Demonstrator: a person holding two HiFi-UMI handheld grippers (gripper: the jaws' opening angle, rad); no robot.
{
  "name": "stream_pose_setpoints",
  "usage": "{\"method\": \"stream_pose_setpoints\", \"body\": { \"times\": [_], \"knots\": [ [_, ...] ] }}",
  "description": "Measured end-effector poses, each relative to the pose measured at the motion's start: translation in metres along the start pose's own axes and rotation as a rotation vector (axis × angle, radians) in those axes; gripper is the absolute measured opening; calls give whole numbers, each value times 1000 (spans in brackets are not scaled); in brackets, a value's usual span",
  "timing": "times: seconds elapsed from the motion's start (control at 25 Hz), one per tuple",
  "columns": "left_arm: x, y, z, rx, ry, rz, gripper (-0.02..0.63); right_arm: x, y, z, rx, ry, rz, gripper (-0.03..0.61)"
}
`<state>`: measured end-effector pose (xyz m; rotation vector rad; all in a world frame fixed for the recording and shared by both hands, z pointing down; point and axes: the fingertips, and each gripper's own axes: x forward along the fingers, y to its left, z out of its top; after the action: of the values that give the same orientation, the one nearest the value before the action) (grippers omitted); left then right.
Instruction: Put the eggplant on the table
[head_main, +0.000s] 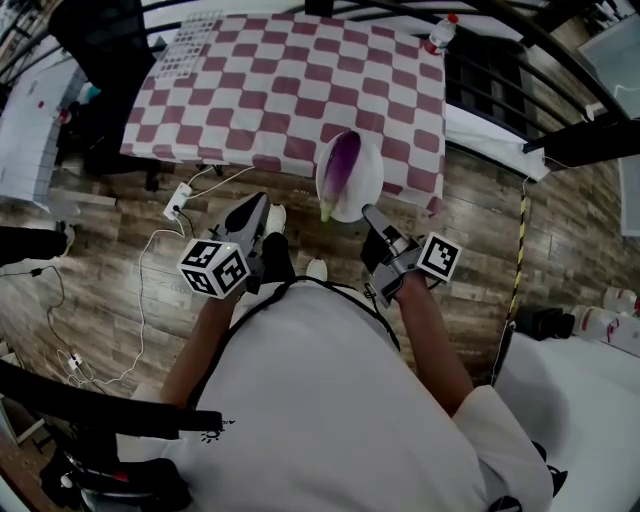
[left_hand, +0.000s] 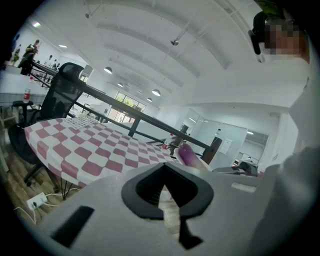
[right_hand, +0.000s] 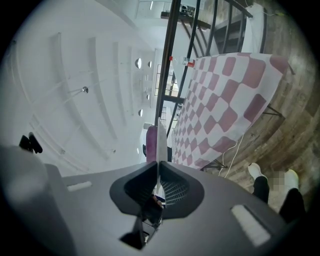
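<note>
My left hand-held gripper (head_main: 255, 208) is closed, empty. My right hand-held gripper (head_main: 372, 214) pinches the rim of the white plate (head_main: 368, 182) bearing the eggplant (head_main: 340, 165), at the checkered worktop's (head_main: 280, 90) near edge. I judge this the carrying step; next, lower it level.

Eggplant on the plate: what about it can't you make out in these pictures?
- Eggplant, stem end: left gripper view, cut off by the left gripper's body.
- Most of its length: right gripper view, only a purple strip shows beside the edge-on plate; the right gripper covers the rest.
- Its underside: head view, it lies on the plate.
</note>
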<state>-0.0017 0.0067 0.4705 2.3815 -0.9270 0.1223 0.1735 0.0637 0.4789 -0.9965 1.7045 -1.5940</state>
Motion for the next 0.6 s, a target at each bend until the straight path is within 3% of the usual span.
{"method": "stream_pose_setpoints", "body": {
  "times": [0.6],
  "knots": [
    [53, 67, 55, 10, 18, -22, 0, 87, -3, 36, 14, -16, -4, 26]
  ]
}}
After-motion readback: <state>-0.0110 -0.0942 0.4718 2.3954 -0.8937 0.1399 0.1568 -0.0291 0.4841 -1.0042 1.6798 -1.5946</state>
